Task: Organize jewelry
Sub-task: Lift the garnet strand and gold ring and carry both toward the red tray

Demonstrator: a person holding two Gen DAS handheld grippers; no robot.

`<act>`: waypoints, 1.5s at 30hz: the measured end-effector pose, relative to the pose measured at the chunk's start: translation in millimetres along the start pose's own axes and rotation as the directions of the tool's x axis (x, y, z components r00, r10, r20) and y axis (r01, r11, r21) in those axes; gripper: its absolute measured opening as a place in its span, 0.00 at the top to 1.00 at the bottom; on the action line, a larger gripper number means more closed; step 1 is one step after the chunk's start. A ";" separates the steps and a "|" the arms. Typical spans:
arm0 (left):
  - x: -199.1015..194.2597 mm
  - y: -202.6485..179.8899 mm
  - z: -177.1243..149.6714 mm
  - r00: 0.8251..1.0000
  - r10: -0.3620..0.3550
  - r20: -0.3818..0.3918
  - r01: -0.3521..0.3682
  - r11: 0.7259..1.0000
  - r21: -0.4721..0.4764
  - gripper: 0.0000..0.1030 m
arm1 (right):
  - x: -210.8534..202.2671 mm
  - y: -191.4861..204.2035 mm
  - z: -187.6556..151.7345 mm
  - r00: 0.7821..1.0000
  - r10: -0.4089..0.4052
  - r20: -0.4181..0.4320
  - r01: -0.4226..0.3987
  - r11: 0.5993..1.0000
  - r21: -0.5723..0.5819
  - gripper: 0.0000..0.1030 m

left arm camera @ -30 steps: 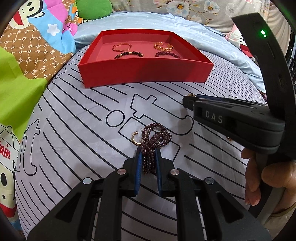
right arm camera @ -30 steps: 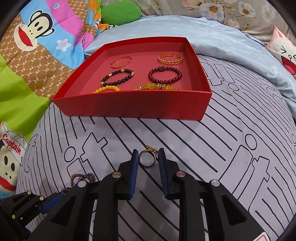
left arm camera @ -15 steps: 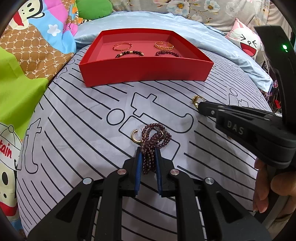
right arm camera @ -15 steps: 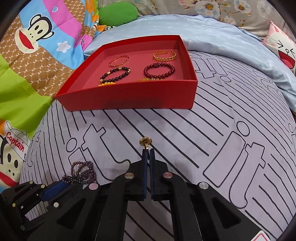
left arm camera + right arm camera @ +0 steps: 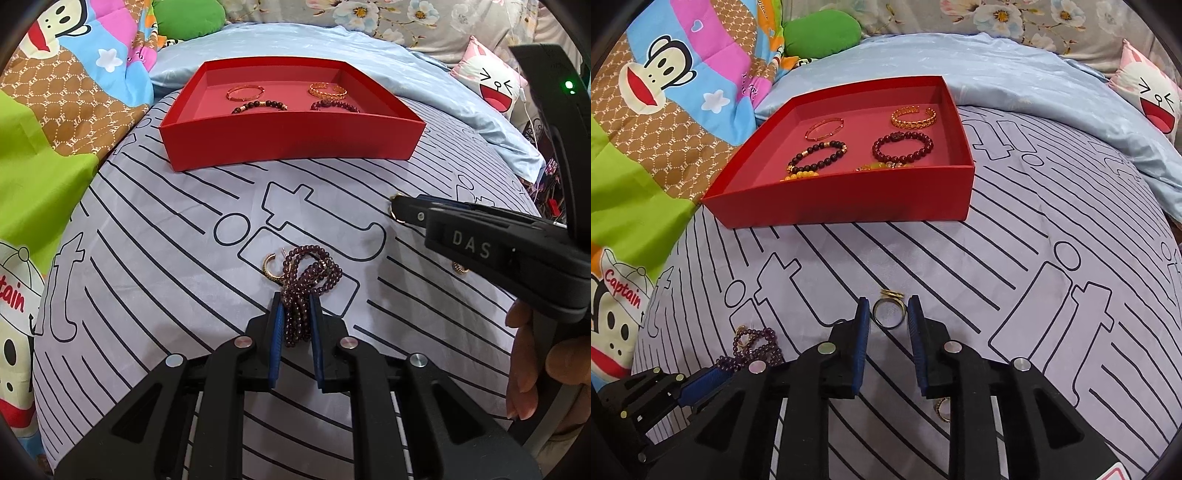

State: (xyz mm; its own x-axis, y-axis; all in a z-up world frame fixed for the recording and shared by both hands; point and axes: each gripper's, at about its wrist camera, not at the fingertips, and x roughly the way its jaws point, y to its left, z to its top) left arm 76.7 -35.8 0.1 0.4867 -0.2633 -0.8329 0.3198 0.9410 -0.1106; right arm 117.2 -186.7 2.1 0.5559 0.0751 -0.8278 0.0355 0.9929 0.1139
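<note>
My left gripper [image 5: 295, 306] is shut on a dark purple bead necklace [image 5: 310, 273] that lies bunched on the grey striped sheet. A gold hoop earring [image 5: 271, 266] lies just left of the beads. My right gripper [image 5: 886, 314] is open with a gold ring [image 5: 889, 314] lying on the sheet between its blue pads. In the left wrist view the right gripper [image 5: 397, 210] comes in from the right. A red tray [image 5: 849, 203] at the back holds several bracelets. The necklace also shows in the right wrist view [image 5: 753, 347].
Another gold earring [image 5: 942, 408] lies under the right gripper, also seen in the left wrist view [image 5: 460, 267]. A cartoon quilt [image 5: 646, 110] lies to the left, a light blue pillow [image 5: 1015, 74] behind the tray, and a green cushion [image 5: 822, 33] at the back.
My right gripper was open around the ring, shut on it half a second ago, and is now open again with the ring flat between the pads. My left gripper stays shut on the necklace.
</note>
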 end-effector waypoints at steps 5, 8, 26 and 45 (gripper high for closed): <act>0.2 -0.1 0.6 1.000 0.001 0.000 -0.001 1.000 -0.001 0.87 | 5.4 1.3 0.8 1.000 -0.005 -0.003 0.005 1.000 -0.003 0.79; 0.3 -0.2 0.3 1.000 0.002 0.001 -0.002 1.000 -0.001 0.87 | 6.5 2.5 1.5 1.000 -0.009 -0.003 0.009 1.000 -0.010 0.84; -4.4 0.7 -2.2 0.999 -0.041 -0.018 0.041 0.999 -0.022 0.91 | -15.1 -2.1 -0.4 0.999 0.028 0.031 -0.028 1.000 0.008 0.97; -42.4 1.4 20.8 0.991 -0.122 0.048 0.124 0.991 -0.047 0.92 | -58.2 3.1 5.3 0.992 0.088 0.093 -0.088 0.996 0.004 0.97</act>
State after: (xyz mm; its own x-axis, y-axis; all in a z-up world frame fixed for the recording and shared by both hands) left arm 73.4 -27.7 46.5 0.4824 -0.3859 -0.7864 0.3390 0.9100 -0.2386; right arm 89.3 -188.5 53.6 0.6320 0.1527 -0.7598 -0.0107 0.9820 0.1885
